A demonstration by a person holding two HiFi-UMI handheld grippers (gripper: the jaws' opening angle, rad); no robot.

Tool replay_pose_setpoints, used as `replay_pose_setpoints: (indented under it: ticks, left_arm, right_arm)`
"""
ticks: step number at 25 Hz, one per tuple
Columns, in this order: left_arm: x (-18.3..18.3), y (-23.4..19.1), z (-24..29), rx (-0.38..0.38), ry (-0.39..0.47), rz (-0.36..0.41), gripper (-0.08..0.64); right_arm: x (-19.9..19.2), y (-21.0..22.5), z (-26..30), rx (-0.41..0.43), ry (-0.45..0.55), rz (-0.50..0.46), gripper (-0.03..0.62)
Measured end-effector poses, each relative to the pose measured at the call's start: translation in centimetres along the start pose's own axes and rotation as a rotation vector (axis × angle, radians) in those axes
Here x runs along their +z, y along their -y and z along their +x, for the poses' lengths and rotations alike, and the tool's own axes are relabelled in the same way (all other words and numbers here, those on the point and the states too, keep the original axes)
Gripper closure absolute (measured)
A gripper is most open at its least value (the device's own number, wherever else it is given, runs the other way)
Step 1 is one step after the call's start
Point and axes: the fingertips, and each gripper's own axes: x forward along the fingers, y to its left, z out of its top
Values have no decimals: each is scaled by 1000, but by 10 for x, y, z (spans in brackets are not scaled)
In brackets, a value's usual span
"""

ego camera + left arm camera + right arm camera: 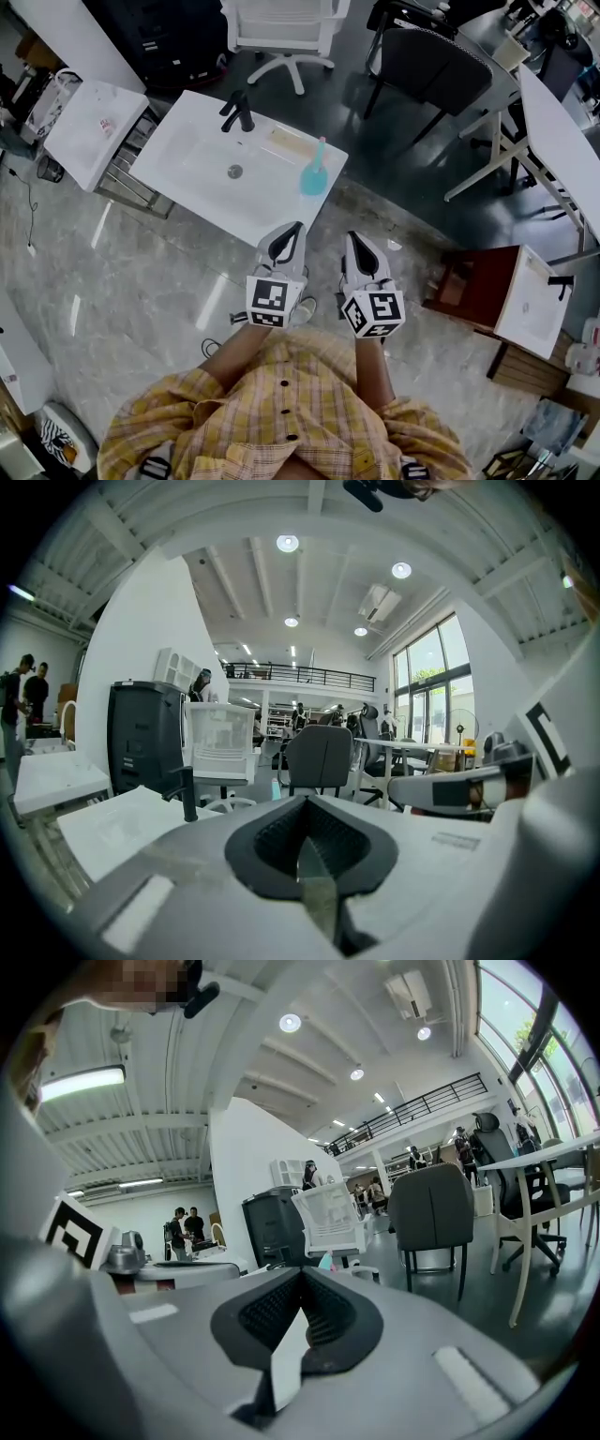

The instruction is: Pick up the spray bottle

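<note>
While I hold my left gripper (296, 228) and right gripper (353, 236) side by side, both clenched on nothing, the translucent blue spray bottle with a pink top (314, 173) stands upright on the white washbasin surface (192, 164), beyond both grippers and touching neither.

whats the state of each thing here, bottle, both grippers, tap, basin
spray bottle: upright, untouched
left gripper: shut, empty
right gripper: shut, empty
faucet: no water seen running
basin: nothing in it
</note>
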Motion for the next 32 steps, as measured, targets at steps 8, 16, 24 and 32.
replay_pose_setpoints:
  ticks: [8, 16, 24, 32]
  left_arm:
    - [-6, -17, 39, -3, -39, -39, 572]
    - [-13, -32, 73, 5, -73, -44, 572]
    - [-22, -43, 103, 2, -104, -57, 539]
    - [-32, -45, 130, 3, -135, -45, 478]
  right_arm:
    - [-2, 13, 30, -8, -17, -6, 591]
    - [-10, 27, 56, -19, -45, 18, 591]
    - [-21, 36, 74, -32, -78, 33, 592]
    - [-36, 40, 80, -44, -111, 45, 592]
